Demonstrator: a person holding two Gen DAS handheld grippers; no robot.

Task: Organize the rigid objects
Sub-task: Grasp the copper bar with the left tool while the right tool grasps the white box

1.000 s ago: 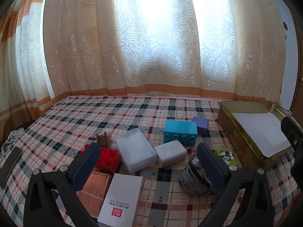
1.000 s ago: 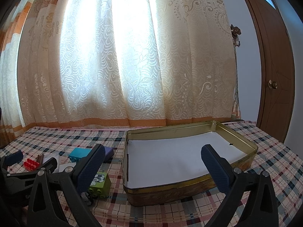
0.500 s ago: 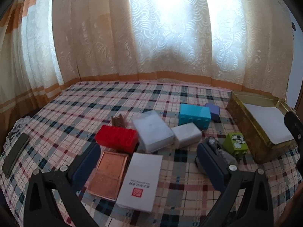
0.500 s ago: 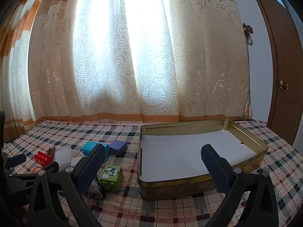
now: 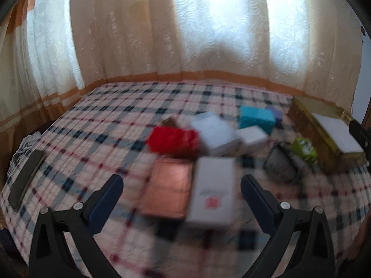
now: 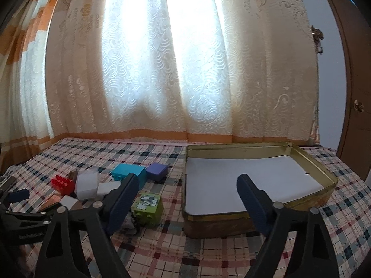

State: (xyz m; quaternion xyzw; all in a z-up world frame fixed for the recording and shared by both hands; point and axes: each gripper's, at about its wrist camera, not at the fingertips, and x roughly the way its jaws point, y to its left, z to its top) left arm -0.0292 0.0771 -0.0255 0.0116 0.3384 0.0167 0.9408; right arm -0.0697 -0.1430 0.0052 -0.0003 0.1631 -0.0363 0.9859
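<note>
A cluster of rigid objects lies on the plaid cloth: a red brick [image 5: 172,139], a copper box [image 5: 168,186], a white card box [image 5: 212,193], a frosted white box [image 5: 213,133], a small white block [image 5: 251,136], a teal brick [image 5: 256,117], a purple cube [image 6: 157,171] and a green cube [image 6: 147,205]. A gold tin tray [image 6: 308,202] lined with white paper stands at the right. My left gripper [image 5: 182,203] is open above the near boxes. My right gripper [image 6: 187,199] is open and empty before the tray. The left wrist view is blurred.
A dark patterned can [image 5: 279,165] lies beside the green cube. A black flat device [image 5: 25,183] lies at the cloth's left edge. Lace curtains hang behind the table. A brown door [image 6: 357,106] stands at the far right.
The left gripper has pulled back and risen, so the copper and white boxes now lie between its fingers. The right gripper has shifted left and back from the tray. No object has moved.
</note>
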